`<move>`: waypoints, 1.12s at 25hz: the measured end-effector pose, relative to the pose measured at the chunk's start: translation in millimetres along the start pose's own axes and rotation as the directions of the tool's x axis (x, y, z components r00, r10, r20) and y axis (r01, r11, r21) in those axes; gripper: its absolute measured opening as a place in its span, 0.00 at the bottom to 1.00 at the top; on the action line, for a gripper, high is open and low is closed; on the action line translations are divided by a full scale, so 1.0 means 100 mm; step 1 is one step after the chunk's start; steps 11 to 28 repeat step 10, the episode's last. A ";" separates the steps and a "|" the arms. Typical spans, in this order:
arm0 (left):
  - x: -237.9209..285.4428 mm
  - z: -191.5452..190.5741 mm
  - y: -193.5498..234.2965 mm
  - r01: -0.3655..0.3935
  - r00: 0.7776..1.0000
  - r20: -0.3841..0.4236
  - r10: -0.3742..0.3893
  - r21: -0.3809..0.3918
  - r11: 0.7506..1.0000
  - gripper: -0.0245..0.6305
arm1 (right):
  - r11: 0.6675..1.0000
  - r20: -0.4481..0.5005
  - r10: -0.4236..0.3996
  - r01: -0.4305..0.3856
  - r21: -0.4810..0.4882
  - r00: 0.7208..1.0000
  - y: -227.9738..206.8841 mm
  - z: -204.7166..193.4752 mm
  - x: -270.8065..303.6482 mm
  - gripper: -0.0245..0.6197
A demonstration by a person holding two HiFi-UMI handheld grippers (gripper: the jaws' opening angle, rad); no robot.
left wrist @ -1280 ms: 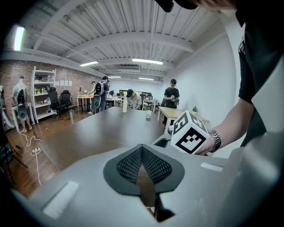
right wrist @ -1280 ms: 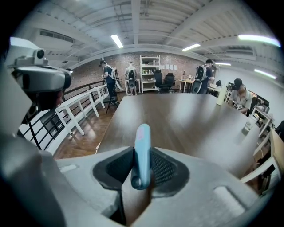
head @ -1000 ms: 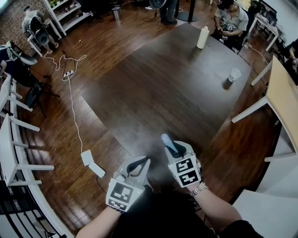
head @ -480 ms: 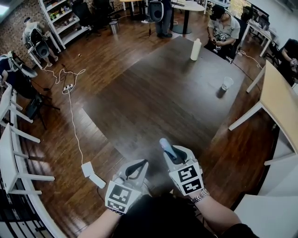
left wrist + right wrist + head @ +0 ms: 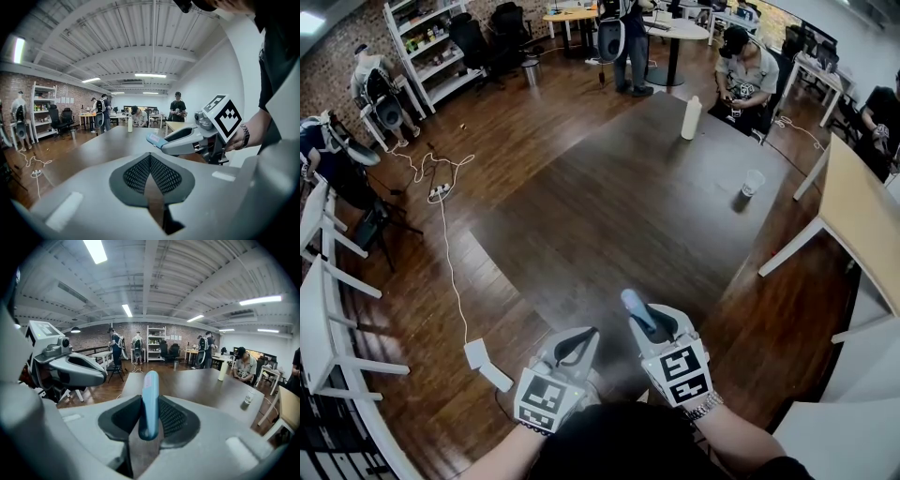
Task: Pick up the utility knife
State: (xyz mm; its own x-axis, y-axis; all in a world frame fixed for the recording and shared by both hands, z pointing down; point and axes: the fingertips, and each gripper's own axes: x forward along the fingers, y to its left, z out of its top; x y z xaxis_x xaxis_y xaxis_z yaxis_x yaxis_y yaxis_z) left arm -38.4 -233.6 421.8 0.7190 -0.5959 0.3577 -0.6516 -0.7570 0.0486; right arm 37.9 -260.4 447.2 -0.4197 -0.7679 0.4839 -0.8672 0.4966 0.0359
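Observation:
My right gripper is shut on the light blue utility knife, which pokes out past its jaws above the near end of the dark table. In the right gripper view the utility knife stands clamped upright between the black pads. My left gripper hovers just left of it, shut, with nothing between its jaws. From the left gripper view, my left gripper shows its pads pressed together, and the right gripper with the knife's tip is at the right.
A white bottle and a clear cup stand at the table's far end, where a seated person is. A lighter table lies at the right. White chairs and a power cable are on the wooden floor at the left.
Both grippers have risen a little off the table, the right one more, still holding the knife. The view has tilted up, showing more of the far room.

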 end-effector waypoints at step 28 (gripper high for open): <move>0.00 0.00 -0.11 -0.002 1.000 0.003 0.002 0.000 1.000 0.06 | 1.000 0.008 0.017 -0.017 -0.008 1.000 0.05 0.00 -0.11 0.21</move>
